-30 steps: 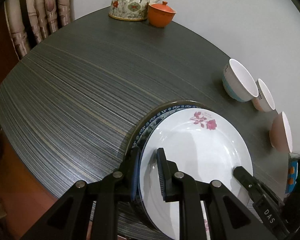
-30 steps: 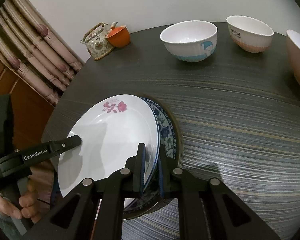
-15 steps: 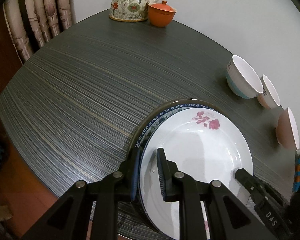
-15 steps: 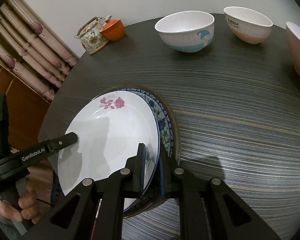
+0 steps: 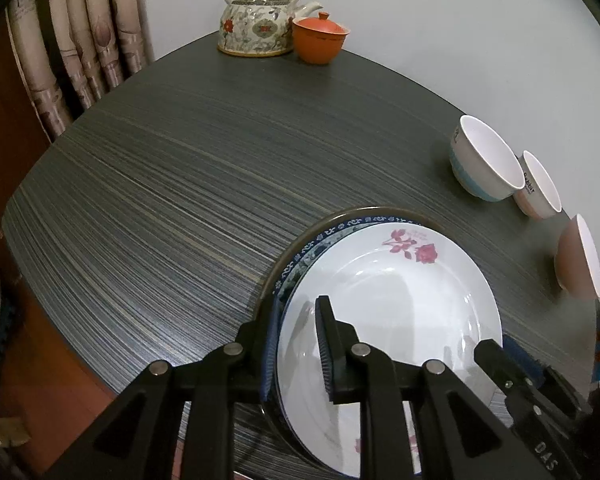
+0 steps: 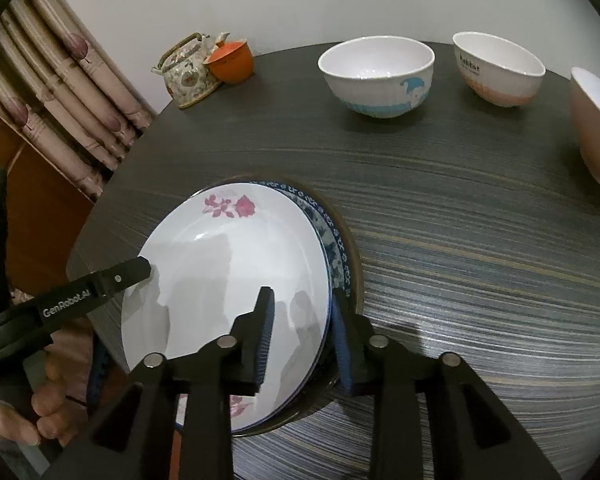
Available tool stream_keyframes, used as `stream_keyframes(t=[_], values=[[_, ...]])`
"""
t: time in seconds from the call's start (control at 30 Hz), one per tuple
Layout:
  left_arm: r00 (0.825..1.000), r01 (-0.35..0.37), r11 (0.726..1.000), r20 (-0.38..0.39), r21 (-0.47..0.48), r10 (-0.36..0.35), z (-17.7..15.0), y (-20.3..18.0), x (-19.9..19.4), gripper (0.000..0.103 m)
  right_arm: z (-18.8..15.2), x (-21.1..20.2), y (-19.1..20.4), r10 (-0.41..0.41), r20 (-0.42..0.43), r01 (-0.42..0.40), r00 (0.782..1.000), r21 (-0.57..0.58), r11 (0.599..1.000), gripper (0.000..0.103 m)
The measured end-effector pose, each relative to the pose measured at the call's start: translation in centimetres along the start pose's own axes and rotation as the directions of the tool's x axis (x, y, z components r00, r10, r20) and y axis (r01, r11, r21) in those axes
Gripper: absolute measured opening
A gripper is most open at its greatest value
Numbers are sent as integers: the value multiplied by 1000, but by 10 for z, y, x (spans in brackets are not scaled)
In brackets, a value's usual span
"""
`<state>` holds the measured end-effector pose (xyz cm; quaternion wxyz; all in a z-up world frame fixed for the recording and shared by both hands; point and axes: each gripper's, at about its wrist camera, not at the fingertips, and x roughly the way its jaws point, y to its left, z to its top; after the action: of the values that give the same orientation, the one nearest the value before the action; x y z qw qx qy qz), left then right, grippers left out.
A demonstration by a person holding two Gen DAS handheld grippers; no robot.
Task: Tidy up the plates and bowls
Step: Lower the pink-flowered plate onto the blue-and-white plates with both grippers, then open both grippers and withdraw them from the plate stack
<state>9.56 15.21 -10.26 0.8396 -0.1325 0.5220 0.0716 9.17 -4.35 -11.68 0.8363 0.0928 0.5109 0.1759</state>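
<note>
A white rose plate [image 5: 392,304] [image 6: 236,280] lies on top of a blue-patterned plate [image 5: 320,236] [image 6: 334,240] and a dark plate at the table's near edge. My left gripper [image 5: 296,344] straddles the stack's left rim with a gap between its jaws. My right gripper [image 6: 302,336] straddles the right rim, jaws open wider. Three bowls stand beyond: blue-and-white [image 6: 376,76] [image 5: 482,158], white-and-pink [image 6: 500,68] [image 5: 540,186], and pink [image 6: 594,128] [image 5: 578,258].
A floral teapot [image 5: 258,20] [image 6: 186,72] and an orange lidded cup [image 5: 320,40] [image 6: 232,62] stand at the far corner of the dark striped table [image 5: 200,160]. Curtains [image 5: 80,40] hang at the left. The stack overhangs the table's near edge slightly.
The plate stack came down to rest on the table. My right gripper opened and let go of the plates' rim; my left gripper's jaws widened slightly.
</note>
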Motion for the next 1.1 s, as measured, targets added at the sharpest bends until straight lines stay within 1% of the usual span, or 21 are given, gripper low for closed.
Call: stream_keyframes(t=[0.07,0.13,0.23,0.37,0.57,0.67,0.87,1.03,1.1], values=[[1000,-4,1000,12,10,3,-1,-3,-2,24,0,-4,3,-2,20,3,1000,-9,1000,36],[1000,-8,1000,31,28,7,-1,-7,-6,25,0,-8,4,-11,38,12,999,-19,1000,38],[998,5,999,57,45,-7,0,-10,-11,25,0,-13,6,-14,56,15,998,-21,1000,44],[997,-9,998,75,68,4,0,-14,-14,29,-2,-21,2,-9,76,9,997,4,1000,45],[996,-23,997,88,78,16,-1,-18,-15,30,-7,-34,-9,-3,103,-5,995,78,997,47],[995,-32,996,96,87,24,-2,-19,-17,30,-15,-43,-16,-22,120,9,993,112,994,48],[994,-45,995,99,94,36,-4,-21,-17,30,-31,-59,-29,-84,122,67,989,135,989,48],[995,-55,995,92,84,48,-4,-19,-17,30,-40,-68,-40,-129,108,110,986,168,980,50],[994,-61,995,91,77,54,-4,-18,-17,33,-43,-70,-43,-136,97,117,986,177,977,51]])
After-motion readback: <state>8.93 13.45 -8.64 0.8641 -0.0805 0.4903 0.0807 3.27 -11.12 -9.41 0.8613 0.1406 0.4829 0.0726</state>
